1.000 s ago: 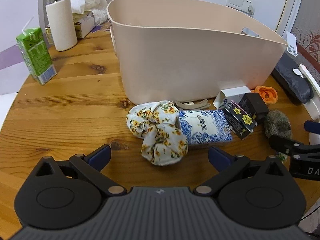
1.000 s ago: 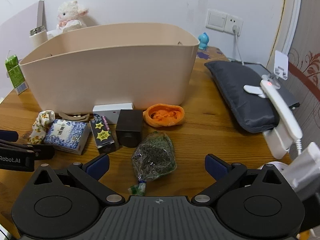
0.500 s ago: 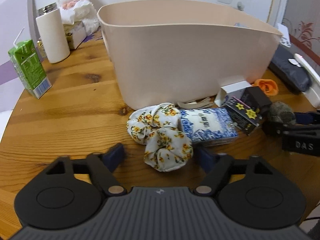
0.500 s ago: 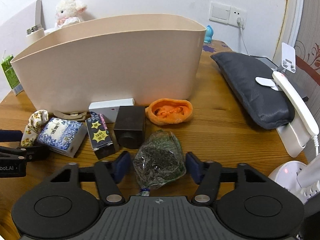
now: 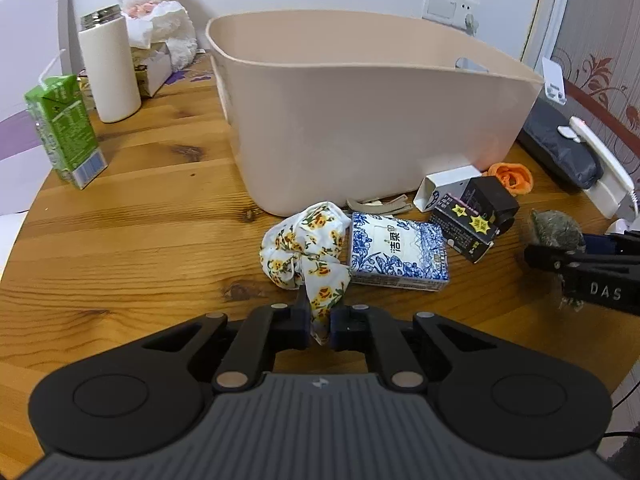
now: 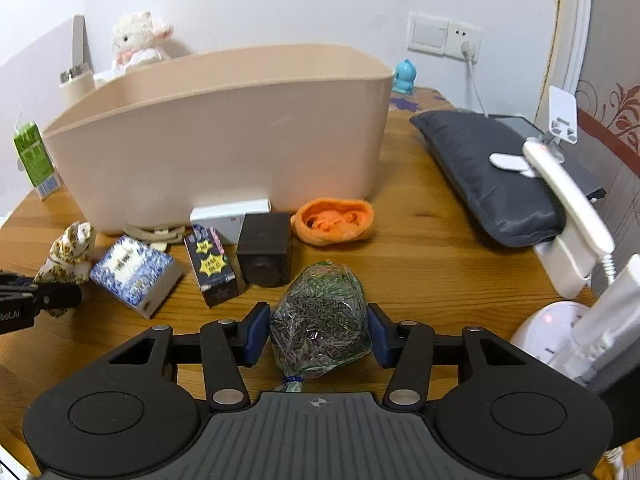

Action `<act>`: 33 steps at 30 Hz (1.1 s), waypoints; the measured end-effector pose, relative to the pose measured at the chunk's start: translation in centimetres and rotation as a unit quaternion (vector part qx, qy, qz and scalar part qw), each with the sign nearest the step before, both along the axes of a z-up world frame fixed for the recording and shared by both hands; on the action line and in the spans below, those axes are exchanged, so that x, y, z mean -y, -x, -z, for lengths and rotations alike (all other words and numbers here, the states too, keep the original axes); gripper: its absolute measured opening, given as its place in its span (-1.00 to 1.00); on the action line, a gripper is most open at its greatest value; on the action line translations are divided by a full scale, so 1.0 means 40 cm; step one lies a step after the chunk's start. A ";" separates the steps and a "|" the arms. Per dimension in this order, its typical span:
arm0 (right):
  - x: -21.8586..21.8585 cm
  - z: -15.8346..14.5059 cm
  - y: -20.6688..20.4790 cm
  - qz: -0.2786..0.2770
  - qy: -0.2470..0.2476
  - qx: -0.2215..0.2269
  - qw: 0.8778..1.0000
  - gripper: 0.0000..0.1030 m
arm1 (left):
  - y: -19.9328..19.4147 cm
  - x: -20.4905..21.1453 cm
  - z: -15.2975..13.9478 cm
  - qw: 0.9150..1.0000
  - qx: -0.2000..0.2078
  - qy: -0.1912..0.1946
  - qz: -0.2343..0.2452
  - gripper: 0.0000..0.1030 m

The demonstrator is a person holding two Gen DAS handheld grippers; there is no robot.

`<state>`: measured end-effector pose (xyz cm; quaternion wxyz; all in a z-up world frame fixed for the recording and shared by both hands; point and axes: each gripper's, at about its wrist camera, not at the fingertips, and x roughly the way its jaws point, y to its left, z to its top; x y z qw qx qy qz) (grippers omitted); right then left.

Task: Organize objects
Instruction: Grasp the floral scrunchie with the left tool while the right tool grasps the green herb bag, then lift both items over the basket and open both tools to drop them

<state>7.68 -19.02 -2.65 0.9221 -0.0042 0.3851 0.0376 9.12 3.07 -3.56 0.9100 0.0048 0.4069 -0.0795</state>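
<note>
A large beige bin (image 5: 360,120) stands on the wooden table; it also shows in the right wrist view (image 6: 224,140). My left gripper (image 5: 320,324) is shut on a floral fabric scrunchie (image 5: 308,248), lifted slightly. My right gripper (image 6: 318,334) is shut on a clear bag of dried green leaves (image 6: 320,320). In front of the bin lie a blue-patterned tissue pack (image 5: 396,252), a black box with yellow stars (image 5: 464,224), a dark cube (image 6: 264,252), a white box (image 6: 224,218), a beige clip (image 5: 380,206) and an orange pouch (image 6: 334,222).
A green juice carton (image 5: 64,132), a white thermos (image 5: 110,68) and a plush lamb (image 5: 156,12) stand at the left back. A dark cushion (image 6: 488,176), a white phone stand (image 6: 560,184) and a white lamp base (image 6: 552,332) are at the right.
Both grippers have closed: the left on the scrunchie, the right on the bag of leaves. Both have risen a little, and the scrunchie is pulled up and stretched.
</note>
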 end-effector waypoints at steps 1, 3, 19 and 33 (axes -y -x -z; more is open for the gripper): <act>0.002 -0.009 0.004 0.000 -0.002 0.004 1.000 -0.07 | 0.008 -0.004 -0.009 1.000 0.004 0.003 -0.001 -0.81; 0.006 -0.030 0.010 0.001 -0.007 0.016 1.000 -0.07 | 0.020 -0.011 -0.027 1.000 0.013 0.007 -0.003 -0.81; -0.002 -0.236 -0.035 -0.006 -0.004 0.148 0.989 -0.07 | 0.033 -0.015 -0.248 0.990 0.140 0.026 -0.005 -0.81; -0.044 -0.263 -0.226 -0.015 -0.025 0.141 0.990 -0.06 | -0.232 0.094 -0.188 0.995 0.096 0.005 0.007 -0.81</act>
